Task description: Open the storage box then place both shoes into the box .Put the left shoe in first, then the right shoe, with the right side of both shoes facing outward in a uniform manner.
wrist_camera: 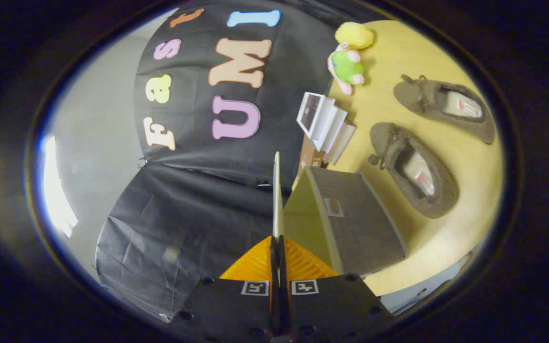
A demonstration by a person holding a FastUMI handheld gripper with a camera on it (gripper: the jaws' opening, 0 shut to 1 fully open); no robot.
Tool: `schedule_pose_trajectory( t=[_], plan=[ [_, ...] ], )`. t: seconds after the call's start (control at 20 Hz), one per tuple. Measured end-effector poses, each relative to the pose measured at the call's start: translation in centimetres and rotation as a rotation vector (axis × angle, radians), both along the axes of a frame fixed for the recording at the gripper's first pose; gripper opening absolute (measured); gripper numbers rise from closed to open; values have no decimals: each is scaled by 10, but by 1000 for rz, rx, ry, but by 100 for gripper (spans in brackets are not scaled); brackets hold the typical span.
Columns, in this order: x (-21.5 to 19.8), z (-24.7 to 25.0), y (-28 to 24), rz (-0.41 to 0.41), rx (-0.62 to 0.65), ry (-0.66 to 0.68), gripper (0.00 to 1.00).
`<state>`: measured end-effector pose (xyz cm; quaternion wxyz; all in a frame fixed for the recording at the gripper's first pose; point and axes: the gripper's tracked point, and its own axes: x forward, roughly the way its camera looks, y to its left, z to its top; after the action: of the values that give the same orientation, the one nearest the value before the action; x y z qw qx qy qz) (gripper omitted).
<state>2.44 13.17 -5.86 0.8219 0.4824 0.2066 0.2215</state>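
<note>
My gripper (278, 240) is shut on the thin lid (277, 195) of the storage box, which I see edge-on running straight ahead from between the fingertips. The view is rolled sideways. The grey fabric storage box (355, 214) lies just right of the fingers, its pale inner side (305, 219) showing beside the lifted lid. Two brown slipper shoes rest on the wooden table (398, 52) beyond the box. The nearer shoe (415, 171) is close to the box. The other shoe (446, 107) lies farther off, alongside the first.
A stack of white booklets (324, 125) on a small brown carton (310, 159) stands just past the box. A green-and-pink plush toy (347, 66) and a yellow fluffy thing (354, 35) sit further along the table. Black cloth hangs left of the lid.
</note>
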Motion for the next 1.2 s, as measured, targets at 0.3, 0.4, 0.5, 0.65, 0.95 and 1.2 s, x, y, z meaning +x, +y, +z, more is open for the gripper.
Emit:
schedule_pose_trajectory(
  t=[0.3, 0.4, 0.5, 0.65, 0.95, 1.2],
  plan=[
    [-15, 49, 62, 116, -97, -109, 6],
    [-18, 61, 83, 158, -156, -150, 6],
    [-21, 67, 105, 196, -190, -175, 7],
    [-23, 72, 135, 234, -200, -184, 6],
    [-35, 60, 197, 330, -266, -193, 7],
    [-45, 43, 234, 388, -334, -209, 6]
  ],
)
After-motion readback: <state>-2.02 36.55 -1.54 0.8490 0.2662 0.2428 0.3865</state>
